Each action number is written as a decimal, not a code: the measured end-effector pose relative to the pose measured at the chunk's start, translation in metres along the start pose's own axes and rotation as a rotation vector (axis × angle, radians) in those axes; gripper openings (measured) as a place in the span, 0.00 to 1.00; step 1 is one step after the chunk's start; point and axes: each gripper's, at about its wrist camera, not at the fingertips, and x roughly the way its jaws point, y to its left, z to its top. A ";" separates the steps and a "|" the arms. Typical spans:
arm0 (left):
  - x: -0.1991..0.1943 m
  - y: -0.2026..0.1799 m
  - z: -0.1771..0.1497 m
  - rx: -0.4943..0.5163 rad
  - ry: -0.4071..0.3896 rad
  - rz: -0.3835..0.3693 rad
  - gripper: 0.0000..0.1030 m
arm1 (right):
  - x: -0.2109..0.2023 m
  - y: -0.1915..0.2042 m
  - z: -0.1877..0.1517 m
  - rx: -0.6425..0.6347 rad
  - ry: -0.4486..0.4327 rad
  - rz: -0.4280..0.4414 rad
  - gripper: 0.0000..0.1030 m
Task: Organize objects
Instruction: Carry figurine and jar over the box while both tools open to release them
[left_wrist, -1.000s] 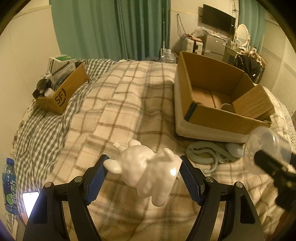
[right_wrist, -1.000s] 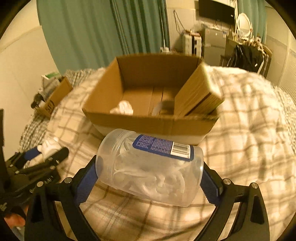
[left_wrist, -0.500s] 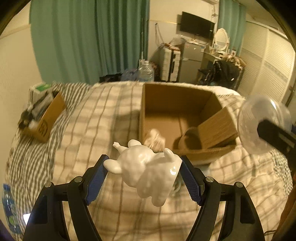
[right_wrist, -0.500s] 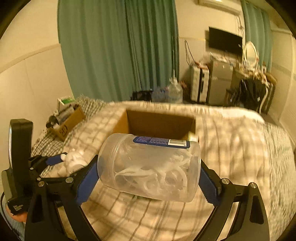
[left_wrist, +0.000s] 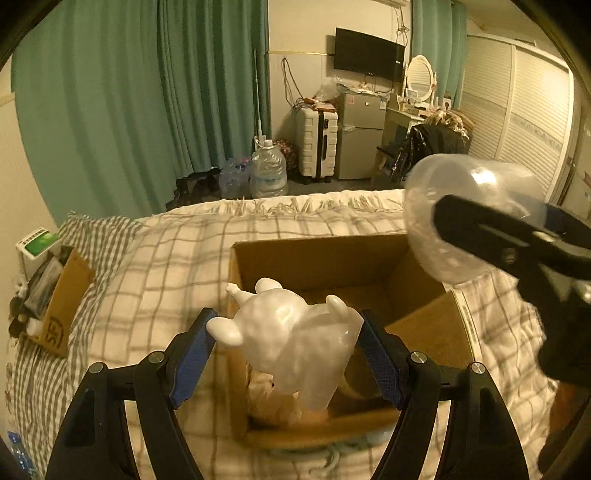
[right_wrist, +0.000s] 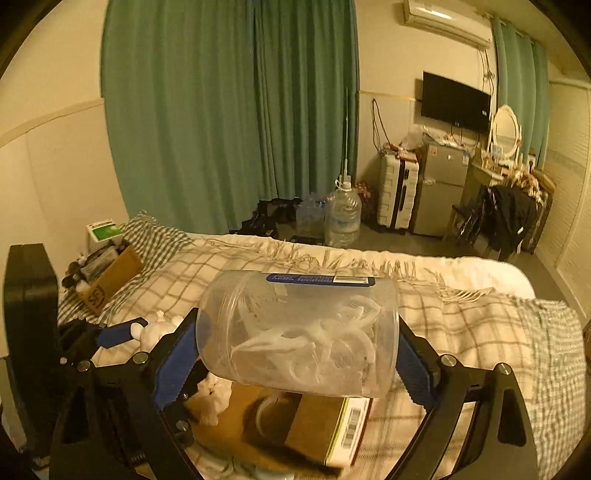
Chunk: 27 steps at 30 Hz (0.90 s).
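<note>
Your left gripper (left_wrist: 286, 354) is clamped on the white animal figurine (left_wrist: 295, 343), which hangs right over the near-left part of the open cardboard box (left_wrist: 317, 258), above a pale crumpled item (left_wrist: 273, 402) already lying inside. Your right gripper (right_wrist: 297, 354) grips the clear plastic jar (right_wrist: 299, 332) end to end, lying sideways, above the box's near-right side and its folded-in flap (right_wrist: 317, 424). To drop these well, lower the figurine toward bare box floor beside that crumpled item rather than onto it, and release only once it is low inside the walls, since it looks hard and could chip. Bring the jar in clear of the flap, keep it level, and set it next to the figurine, not on it, so the two grippers do not collide over the box.
</note>
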 end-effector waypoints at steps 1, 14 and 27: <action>0.005 -0.002 0.001 0.003 0.000 -0.002 0.76 | 0.008 -0.003 0.000 0.009 0.005 0.004 0.91; 0.042 -0.018 -0.007 0.057 0.007 -0.019 0.87 | 0.046 -0.028 -0.014 0.086 0.002 -0.011 0.93; -0.043 0.011 -0.018 -0.019 -0.124 0.049 1.00 | -0.057 -0.050 -0.039 0.123 -0.046 -0.097 0.99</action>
